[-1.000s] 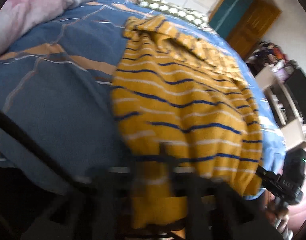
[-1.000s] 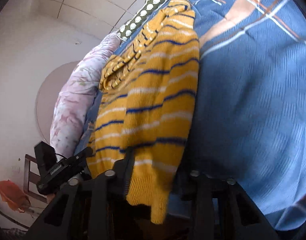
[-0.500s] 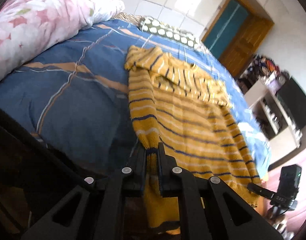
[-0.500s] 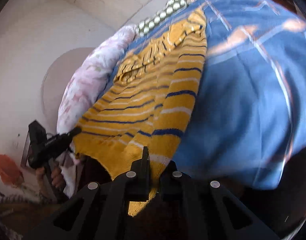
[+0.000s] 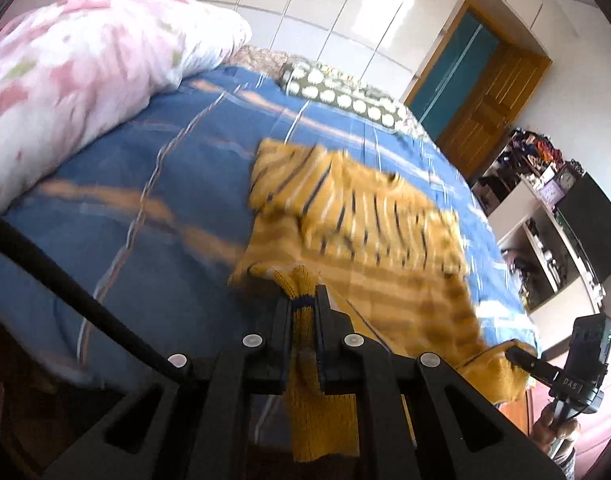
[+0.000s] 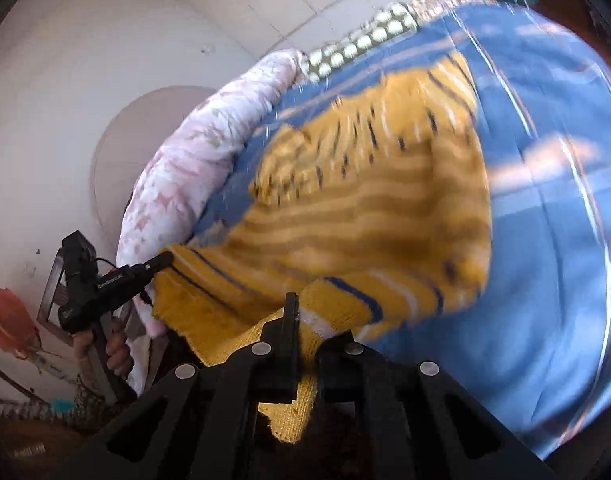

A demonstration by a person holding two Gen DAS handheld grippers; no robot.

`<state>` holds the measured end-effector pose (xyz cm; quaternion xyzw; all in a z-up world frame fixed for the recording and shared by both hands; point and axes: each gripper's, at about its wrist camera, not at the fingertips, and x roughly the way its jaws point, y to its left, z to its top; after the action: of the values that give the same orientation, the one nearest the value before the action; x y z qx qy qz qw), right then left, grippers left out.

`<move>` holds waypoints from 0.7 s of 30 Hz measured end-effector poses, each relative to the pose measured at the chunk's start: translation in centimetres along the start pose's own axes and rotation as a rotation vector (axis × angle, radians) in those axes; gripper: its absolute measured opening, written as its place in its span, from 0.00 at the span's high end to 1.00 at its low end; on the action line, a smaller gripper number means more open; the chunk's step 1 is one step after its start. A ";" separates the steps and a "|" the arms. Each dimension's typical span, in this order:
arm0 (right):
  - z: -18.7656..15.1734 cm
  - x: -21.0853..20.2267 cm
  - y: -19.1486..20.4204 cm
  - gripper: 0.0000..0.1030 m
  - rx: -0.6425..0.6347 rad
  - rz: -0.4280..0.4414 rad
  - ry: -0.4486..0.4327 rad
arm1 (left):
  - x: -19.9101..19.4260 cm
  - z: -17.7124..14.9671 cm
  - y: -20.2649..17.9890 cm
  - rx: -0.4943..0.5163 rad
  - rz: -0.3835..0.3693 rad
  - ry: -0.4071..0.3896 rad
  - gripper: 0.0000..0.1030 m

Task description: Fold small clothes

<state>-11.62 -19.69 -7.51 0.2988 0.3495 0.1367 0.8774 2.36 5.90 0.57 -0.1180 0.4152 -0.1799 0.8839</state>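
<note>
A yellow knitted sweater (image 5: 369, 220) with blue and white stripes lies on a blue bedspread (image 5: 153, 184), its sleeves folded across the far part. My left gripper (image 5: 304, 304) is shut on the near hem corner, which hangs down between the jaws. In the right wrist view the same sweater (image 6: 377, 208) is lifted at its near edge, and my right gripper (image 6: 305, 320) is shut on the other hem corner. Each gripper shows in the other's view, held by a hand, at the hem's far end. The picture is blurred by motion.
A pink flowered duvet (image 5: 77, 80) is piled at the bed's left side, and a green dotted pillow (image 5: 341, 92) lies at the far end. A wooden door (image 5: 481, 100) and white shelves (image 5: 545, 232) stand to the right of the bed.
Both grippers have closed on the sweater's near hem corners and risen, lifting the hem off the bedspread. The sweater now looks smaller and farther below.
</note>
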 end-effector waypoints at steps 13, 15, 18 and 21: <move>16.0 9.9 -6.8 0.90 0.204 -0.085 -0.101 | 16.8 12.8 0.5 -0.105 0.081 0.147 0.88; 17.1 11.5 -8.7 0.89 0.258 -0.088 -0.085 | 18.7 13.4 1.4 -0.153 0.042 0.178 0.88; 18.8 13.6 -11.7 0.72 0.340 -0.075 -0.074 | 20.3 15.0 2.3 -0.193 0.003 0.172 0.77; 20.5 15.5 -14.2 0.45 0.409 -0.068 -0.092 | 20.5 16.7 3.4 -0.238 0.012 0.099 0.47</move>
<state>14.21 -32.66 -12.68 0.4644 0.3394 0.0193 0.8178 28.21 1.44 -4.37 -0.2105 0.4777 -0.1295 0.8431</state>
